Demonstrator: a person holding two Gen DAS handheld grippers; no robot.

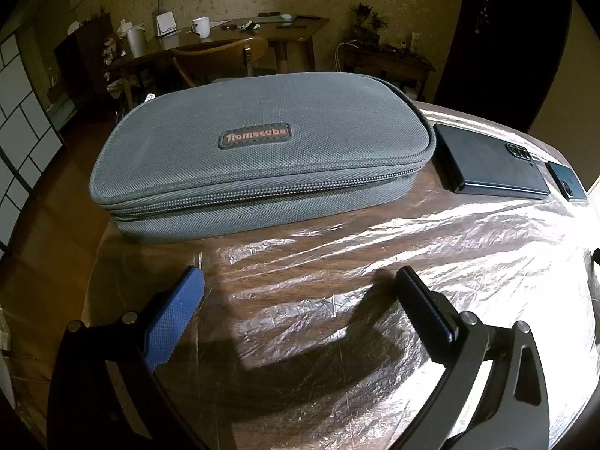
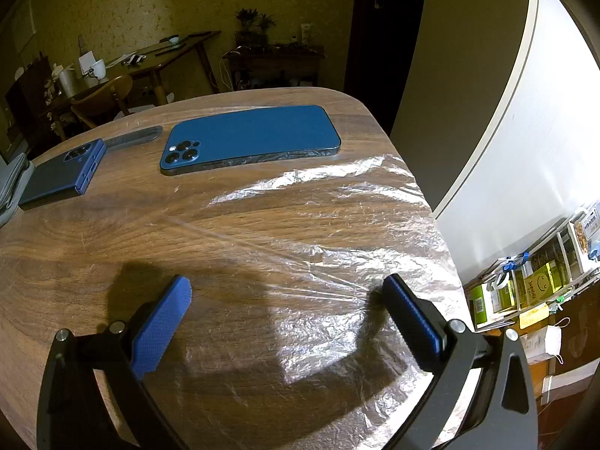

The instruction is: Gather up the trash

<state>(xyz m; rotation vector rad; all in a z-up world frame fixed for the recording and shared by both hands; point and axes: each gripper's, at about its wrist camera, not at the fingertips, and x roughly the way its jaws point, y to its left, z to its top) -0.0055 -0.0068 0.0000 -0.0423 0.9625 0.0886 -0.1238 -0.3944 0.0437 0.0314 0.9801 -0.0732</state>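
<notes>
A crinkled sheet of clear plastic film (image 1: pixel 431 262) lies flat on the wooden table (image 1: pixel 262 258); the same clear plastic film (image 2: pixel 337 232) covers the table's right half in the right wrist view. My left gripper (image 1: pixel 300 281) hovers open just above the film, nothing between its blue pads. My right gripper (image 2: pixel 285 292) is open too, low over the film near the table's (image 2: pixel 93 232) front, its right fingertip (image 2: pixel 397 292) close to where the film bunches into creases.
A grey zipped fabric case (image 1: pixel 258 153) lies ahead of the left gripper. Two phones lie face down: a dark folding phone (image 1: pixel 491 165) (image 2: pixel 63 172) and a blue phone (image 2: pixel 255 138) (image 1: pixel 570 183). The table's right edge drops to a cluttered shelf (image 2: pixel 532 281). More furniture stands behind.
</notes>
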